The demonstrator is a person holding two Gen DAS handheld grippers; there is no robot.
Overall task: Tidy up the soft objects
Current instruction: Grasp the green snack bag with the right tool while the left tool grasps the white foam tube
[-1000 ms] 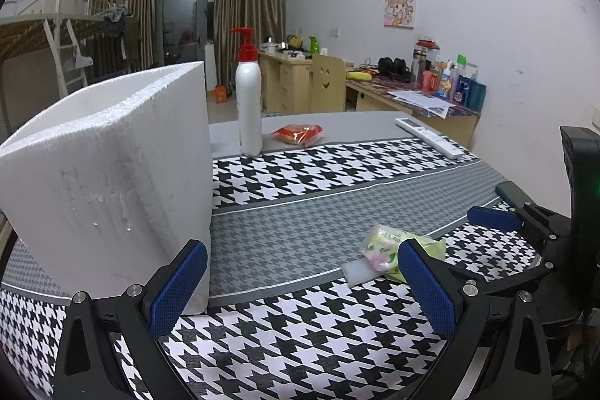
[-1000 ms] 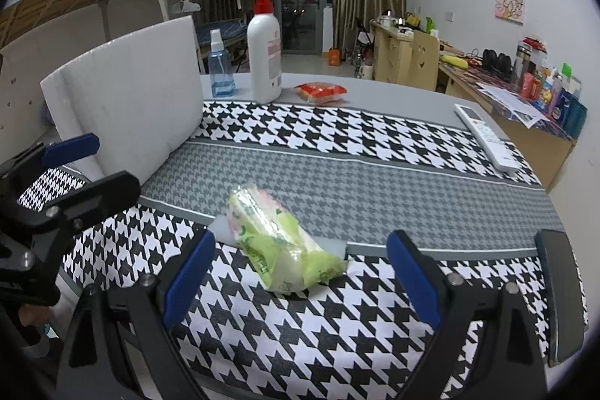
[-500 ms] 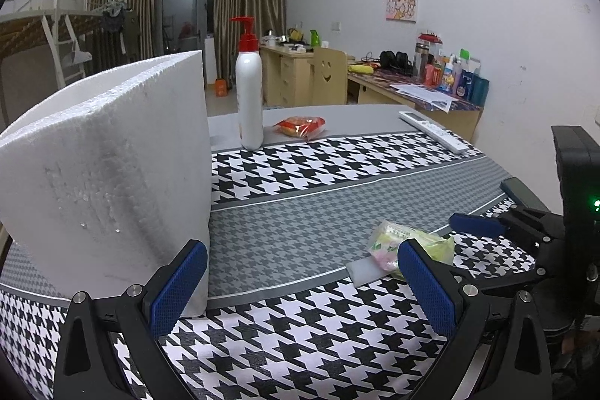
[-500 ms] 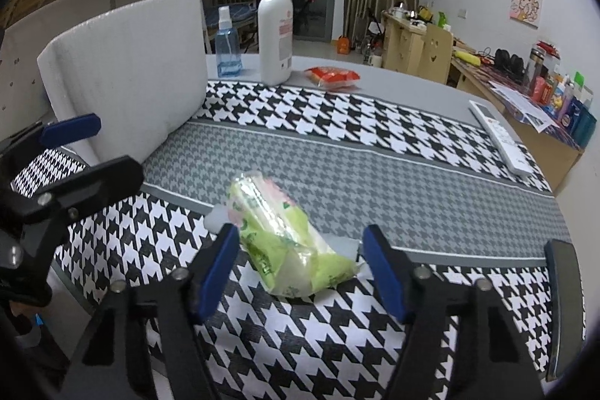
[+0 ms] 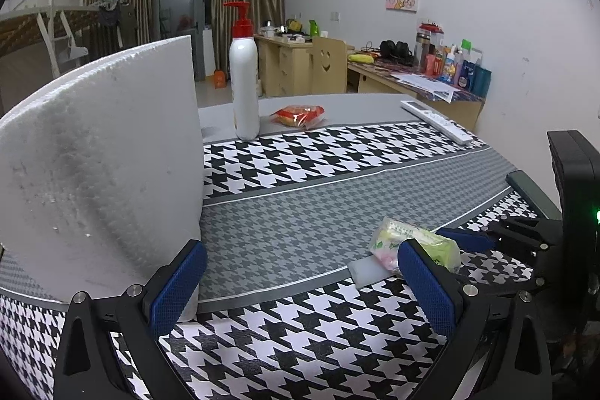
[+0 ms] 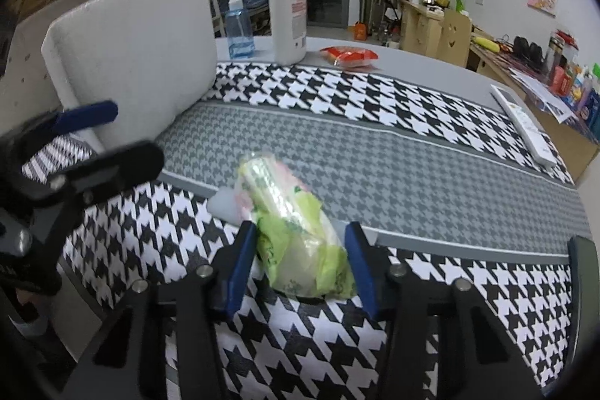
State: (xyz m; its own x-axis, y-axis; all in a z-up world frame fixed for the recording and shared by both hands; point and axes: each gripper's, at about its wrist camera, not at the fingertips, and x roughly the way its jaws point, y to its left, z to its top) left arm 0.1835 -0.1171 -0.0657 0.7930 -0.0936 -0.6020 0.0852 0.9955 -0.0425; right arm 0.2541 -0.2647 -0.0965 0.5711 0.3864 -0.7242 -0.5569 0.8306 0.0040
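Note:
A soft green and pink tissue pack (image 6: pixel 296 227) lies on the houndstooth tablecloth, on a small white foam slab (image 6: pixel 225 203). My right gripper (image 6: pixel 300 257) has its blue pads against both sides of the pack's near end. The pack also shows in the left wrist view (image 5: pixel 408 242), with the right gripper (image 5: pixel 442 246) around it. My left gripper (image 5: pixel 303 287) is open and empty, low over the table, its left pad beside a large white foam box (image 5: pixel 101 167).
A white pump bottle (image 6: pixel 288 14) with red top, a blue spray bottle (image 6: pixel 238 25) and a red snack packet (image 6: pixel 350 57) stand at the far side. A white remote (image 6: pixel 525 126) lies far right. The foam box (image 6: pixel 138 47) is on the left.
My right gripper moved forward over the tissue pack and its jaws closed in from wide open onto the pack's sides. The left gripper stayed open and shifted only slightly.

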